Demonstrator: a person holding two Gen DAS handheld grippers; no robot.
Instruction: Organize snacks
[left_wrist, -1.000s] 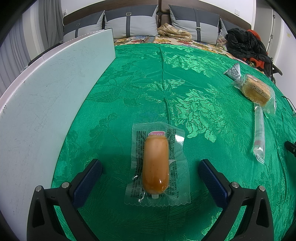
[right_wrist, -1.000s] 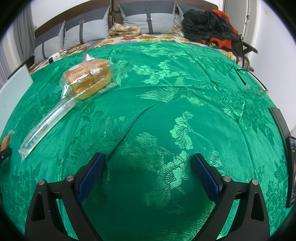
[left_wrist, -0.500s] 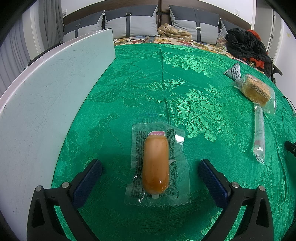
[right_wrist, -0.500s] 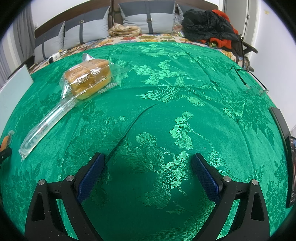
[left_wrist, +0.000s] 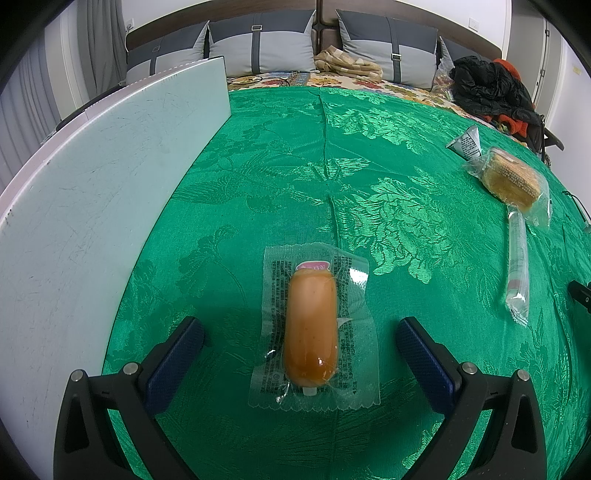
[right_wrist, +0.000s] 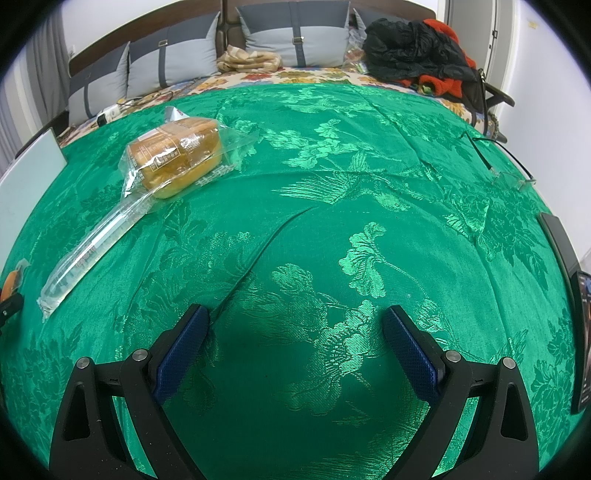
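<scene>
A sausage in a clear wrapper (left_wrist: 311, 328) lies on the green cloth (left_wrist: 369, 184), lengthwise between the fingers of my left gripper (left_wrist: 299, 328), which is open and not touching it. Far right lie a wrapped bread (left_wrist: 511, 181), a long clear stick packet (left_wrist: 517, 262) and a small grey triangular packet (left_wrist: 465, 142). In the right wrist view the bread (right_wrist: 177, 157) and stick packet (right_wrist: 92, 247) lie at the upper left. My right gripper (right_wrist: 295, 328) is open over bare cloth with nothing between its fingers.
A white board (left_wrist: 92, 206) runs along the left side. Eyeglasses (right_wrist: 498, 162) and dark phone-like devices (right_wrist: 561, 243) lie at the right edge. Pillows (right_wrist: 295, 40), a folded cloth and a heap of dark clothes (right_wrist: 413, 48) sit behind.
</scene>
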